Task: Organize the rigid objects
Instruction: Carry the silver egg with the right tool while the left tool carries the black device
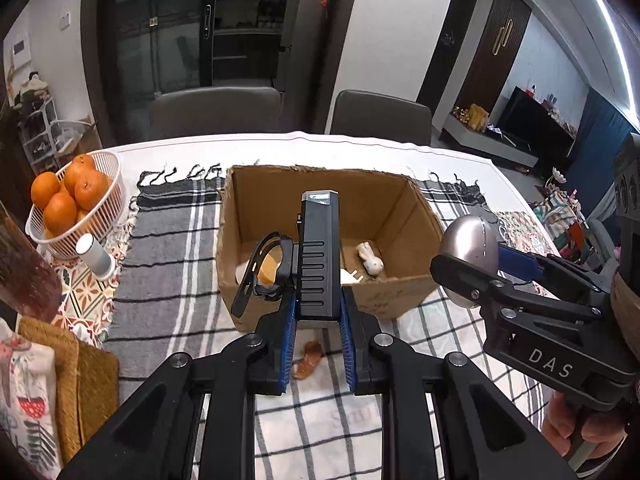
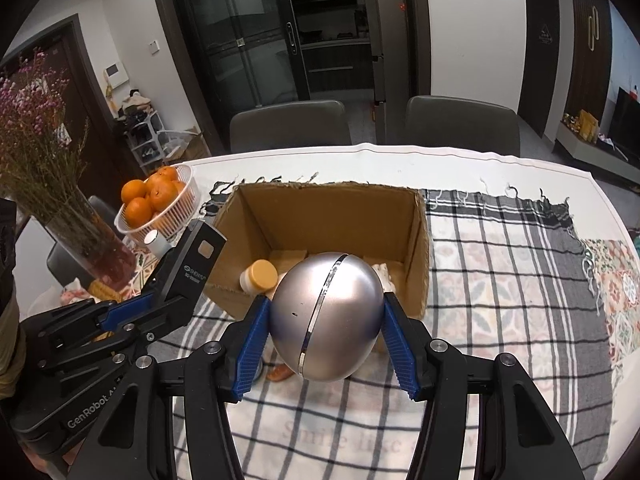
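Left gripper (image 1: 318,336) was clenched on your black bike light (image 1: 318,256), right gripper (image 2: 325,344) grasped the silver egg-shaped case (image 2: 326,316), both held near the cardboard box (image 2: 416,240); next move: lower each inside, release.

Ahead of both pairs of fingers the cardboard box (image 2: 328,216) stands open-topped, its near wall in the way low down, its floor partly taken by a yellow-capped bottle (image 2: 259,276) and a white figurine (image 1: 370,262).
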`<state>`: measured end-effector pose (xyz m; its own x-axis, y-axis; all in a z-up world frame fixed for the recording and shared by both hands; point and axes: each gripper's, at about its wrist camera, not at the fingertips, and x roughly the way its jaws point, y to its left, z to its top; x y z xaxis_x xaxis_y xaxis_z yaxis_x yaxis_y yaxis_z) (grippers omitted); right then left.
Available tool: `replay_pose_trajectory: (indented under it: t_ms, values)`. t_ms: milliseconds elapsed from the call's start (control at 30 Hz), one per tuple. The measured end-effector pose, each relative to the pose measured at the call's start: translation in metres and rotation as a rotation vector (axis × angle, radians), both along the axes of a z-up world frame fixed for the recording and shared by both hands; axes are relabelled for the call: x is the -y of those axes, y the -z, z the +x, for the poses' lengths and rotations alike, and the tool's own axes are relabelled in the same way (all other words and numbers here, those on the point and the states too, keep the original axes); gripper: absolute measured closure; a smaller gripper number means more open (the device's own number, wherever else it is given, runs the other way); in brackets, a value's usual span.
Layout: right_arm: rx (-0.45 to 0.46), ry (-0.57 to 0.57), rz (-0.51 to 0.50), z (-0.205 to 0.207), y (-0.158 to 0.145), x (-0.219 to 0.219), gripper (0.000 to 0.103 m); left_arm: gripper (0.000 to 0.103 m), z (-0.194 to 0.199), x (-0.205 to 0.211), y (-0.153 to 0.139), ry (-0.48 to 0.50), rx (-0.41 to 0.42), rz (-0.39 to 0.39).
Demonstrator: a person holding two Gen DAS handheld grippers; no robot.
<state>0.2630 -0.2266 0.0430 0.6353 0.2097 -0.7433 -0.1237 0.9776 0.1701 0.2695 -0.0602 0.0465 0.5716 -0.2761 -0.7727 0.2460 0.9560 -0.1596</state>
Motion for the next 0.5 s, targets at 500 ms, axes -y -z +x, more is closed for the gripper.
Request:
replay_pose_trajectory:
  t_ms: [500]
  values:
    - [-0.028, -0.014, -0.023, 0.052, 0.007, -0.006, 0.047, 0.082, 0.052, -0.001, 0.014, -0.01, -0.057, 0.027]
